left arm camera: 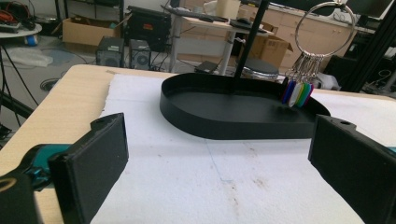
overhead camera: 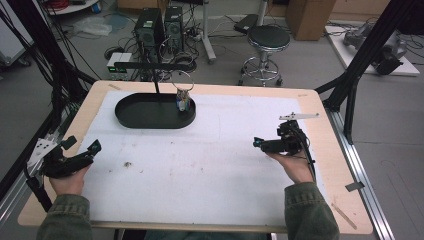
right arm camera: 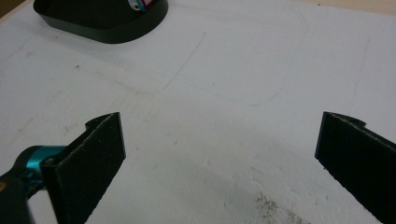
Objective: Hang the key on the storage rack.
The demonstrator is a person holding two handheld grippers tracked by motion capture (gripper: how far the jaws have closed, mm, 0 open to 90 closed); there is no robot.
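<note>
A black oval tray [overhead camera: 131,119] sits at the far left of the white mat [overhead camera: 200,170], with a thin black T-shaped stand [overhead camera: 156,75] rising from it. A metal key ring [overhead camera: 183,81] hangs from the stand, and its bunch of coloured tags [overhead camera: 183,102] dangles at the tray's right end. My left gripper [overhead camera: 82,144] rests at the mat's left edge, open, jaws wide apart and empty, facing the tray [left arm camera: 233,121], the ring [left arm camera: 306,18] and the tags [left arm camera: 298,93]. My right gripper [overhead camera: 259,144] hovers at the right, open and empty, over bare mat [right arm camera: 224,93].
The mat covers most of a wooden table [overhead camera: 340,165]. Black frame posts [overhead camera: 357,60] stand at the table's right and left sides. A stool [overhead camera: 267,40] and computer towers [overhead camera: 160,27] stand on the floor beyond the far edge. A small dark speck [overhead camera: 127,164] lies on the mat.
</note>
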